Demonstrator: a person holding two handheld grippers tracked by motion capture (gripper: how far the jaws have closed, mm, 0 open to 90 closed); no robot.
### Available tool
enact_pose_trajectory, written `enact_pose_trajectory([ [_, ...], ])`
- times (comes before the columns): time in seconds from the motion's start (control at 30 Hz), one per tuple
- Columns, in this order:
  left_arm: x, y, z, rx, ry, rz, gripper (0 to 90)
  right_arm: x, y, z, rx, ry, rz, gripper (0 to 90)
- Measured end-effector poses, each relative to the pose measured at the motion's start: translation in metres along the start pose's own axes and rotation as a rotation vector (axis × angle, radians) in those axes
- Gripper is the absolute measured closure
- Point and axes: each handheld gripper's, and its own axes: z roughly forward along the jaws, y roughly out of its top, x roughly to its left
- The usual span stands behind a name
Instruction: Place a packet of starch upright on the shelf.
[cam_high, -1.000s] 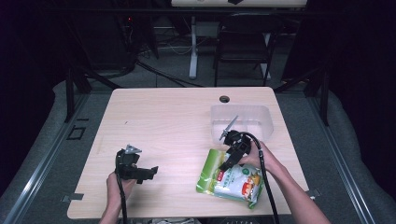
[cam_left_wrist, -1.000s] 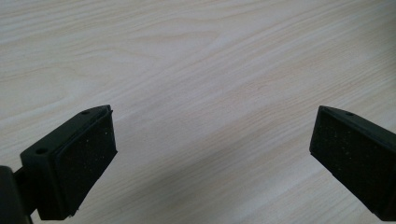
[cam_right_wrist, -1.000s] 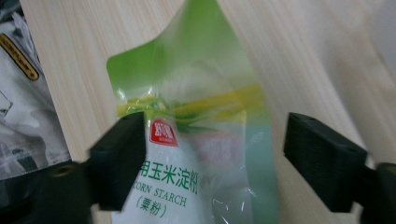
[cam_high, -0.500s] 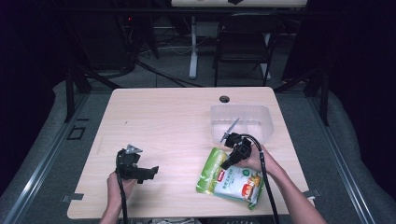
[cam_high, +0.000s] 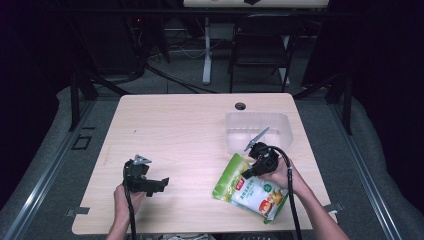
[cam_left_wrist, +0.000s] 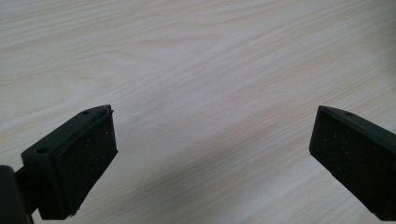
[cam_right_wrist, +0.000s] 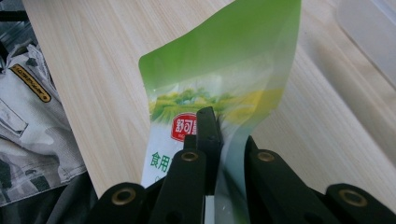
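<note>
A green and white food pouch (cam_high: 250, 192) with a red label lies at the front right of the wooden table (cam_high: 175, 130). My right gripper (cam_high: 248, 172) is shut on the pouch's side edge. Its jaws have just been closing, and the film is pinched between them. In the right gripper view the pouch (cam_right_wrist: 224, 70) stands up from the right gripper (cam_right_wrist: 224, 135), its green top raised off the wood. My left gripper (cam_high: 159, 183) rests at the front left, held in a hand. In its own view the left gripper (cam_left_wrist: 212, 154) is open over bare wood.
A clear plastic container (cam_high: 257, 131) stands just behind the pouch at the right. A small round hole (cam_high: 240, 106) sits near the table's far edge. A chair (cam_high: 260, 55) and cables are beyond the table.
My right gripper's jaws have closed on the pouch's edge and the hand has shifted slightly right, tilting the pouch's top up. The left gripper has stayed put.
</note>
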Motion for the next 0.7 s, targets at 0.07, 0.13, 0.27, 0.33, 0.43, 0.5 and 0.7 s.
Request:
enact_pose_trajectory([
  [0.07, -0.001, 0.0, 0.0, -0.004, -0.002, 0.003, 0.5, 0.002, -0.003, -0.006, -0.016, -0.014, 0.012, 88.4],
  [0.13, -0.001, 0.0, 0.0, -0.003, -0.005, 0.003, 0.5, 0.003, -0.007, -0.013, -0.046, -0.021, 0.024, 88.6],
  [0.27, -0.001, 0.0, 0.0, -0.002, 0.002, 0.007, 0.5, 0.006, -0.018, -0.031, -0.164, -0.068, 0.056, 89.4],
  [0.33, -0.001, 0.0, -0.001, -0.002, 0.006, 0.007, 0.5, 0.008, -0.024, -0.041, -0.211, -0.076, 0.072, 89.6],
  [0.43, -0.001, 0.001, 0.0, -0.006, 0.004, 0.001, 0.6, 0.012, -0.03, -0.05, -0.234, -0.092, 0.083, 90.0],
  [0.5, -0.002, 0.002, 0.0, -0.009, 0.003, 0.015, 0.6, 0.015, -0.033, -0.053, -0.245, -0.103, 0.088, 90.0],
  [0.7, -0.004, 0.002, 0.001, -0.005, 0.007, 0.02, 0.6, 0.014, -0.04, -0.059, -0.267, -0.094, 0.108, 90.0],
])
